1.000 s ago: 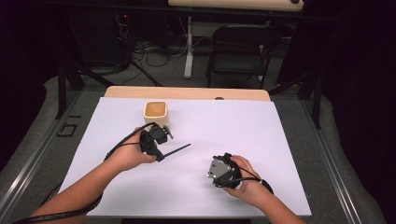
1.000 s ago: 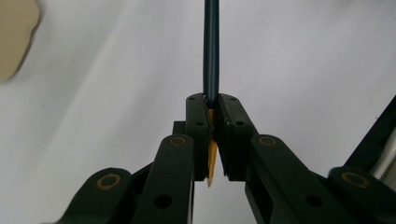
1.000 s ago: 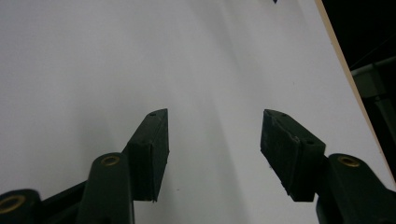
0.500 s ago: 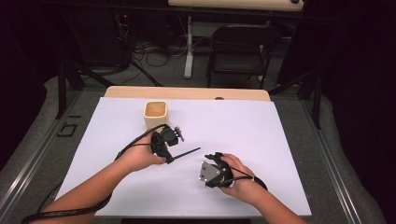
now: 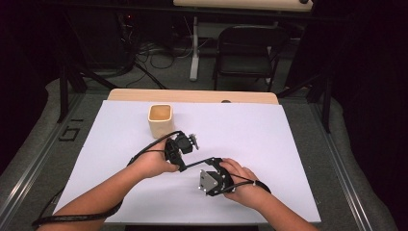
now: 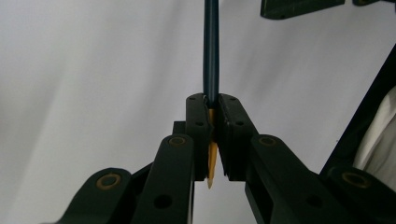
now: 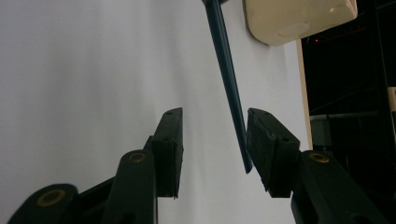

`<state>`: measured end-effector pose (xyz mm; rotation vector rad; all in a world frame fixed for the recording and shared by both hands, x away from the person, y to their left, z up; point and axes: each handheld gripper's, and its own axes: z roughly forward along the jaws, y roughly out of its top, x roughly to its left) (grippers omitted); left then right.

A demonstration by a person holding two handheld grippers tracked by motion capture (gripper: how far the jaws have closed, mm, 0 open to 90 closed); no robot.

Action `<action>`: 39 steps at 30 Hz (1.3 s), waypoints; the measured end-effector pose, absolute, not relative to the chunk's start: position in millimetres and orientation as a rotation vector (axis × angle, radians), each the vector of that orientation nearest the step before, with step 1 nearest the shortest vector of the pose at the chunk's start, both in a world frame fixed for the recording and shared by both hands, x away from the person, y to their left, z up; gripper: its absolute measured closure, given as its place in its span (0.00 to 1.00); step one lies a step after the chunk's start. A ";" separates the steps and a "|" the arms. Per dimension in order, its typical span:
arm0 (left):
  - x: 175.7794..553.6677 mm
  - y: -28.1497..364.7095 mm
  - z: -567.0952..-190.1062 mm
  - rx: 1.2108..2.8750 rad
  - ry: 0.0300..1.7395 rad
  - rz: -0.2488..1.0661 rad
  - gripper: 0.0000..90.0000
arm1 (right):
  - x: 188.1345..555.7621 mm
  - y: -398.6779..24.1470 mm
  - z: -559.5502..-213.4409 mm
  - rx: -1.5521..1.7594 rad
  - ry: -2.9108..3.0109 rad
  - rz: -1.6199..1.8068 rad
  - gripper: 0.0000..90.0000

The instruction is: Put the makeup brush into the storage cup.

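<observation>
running straight up from the left gripper (image 6: pixel 212 140), a slim dark blue pencil (image 6: pixel 211 51) with a smooth round barrel shows its bare yellowish wood cone and sharpened tip between the clamped matte black jaws. its far end reaches between the parted jaws of the right gripper (image 7: pixel 212 140), close by the rough-faced right pad, held by neither. beyond the grippers a cream square cup (image 5: pixel 160 120) with rounded corners stands on the plain white table (image 5: pixel 288 144). no writing is legible.
</observation>
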<state>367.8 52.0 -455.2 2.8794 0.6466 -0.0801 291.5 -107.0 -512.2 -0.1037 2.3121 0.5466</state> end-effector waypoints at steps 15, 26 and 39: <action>364.8 42.7 -456.3 2.888 0.611 -0.097 0.93 | 289.0 -96.8 -514.9 -0.228 2.262 0.483 0.73; 362.8 40.8 -456.9 2.894 0.599 -0.104 0.93 | 289.6 -91.2 -513.8 -0.289 2.260 0.394 0.80; 361.4 40.9 -457.1 2.890 0.595 -0.113 0.93 | 294.0 -87.3 -517.9 -0.311 2.275 0.418 0.90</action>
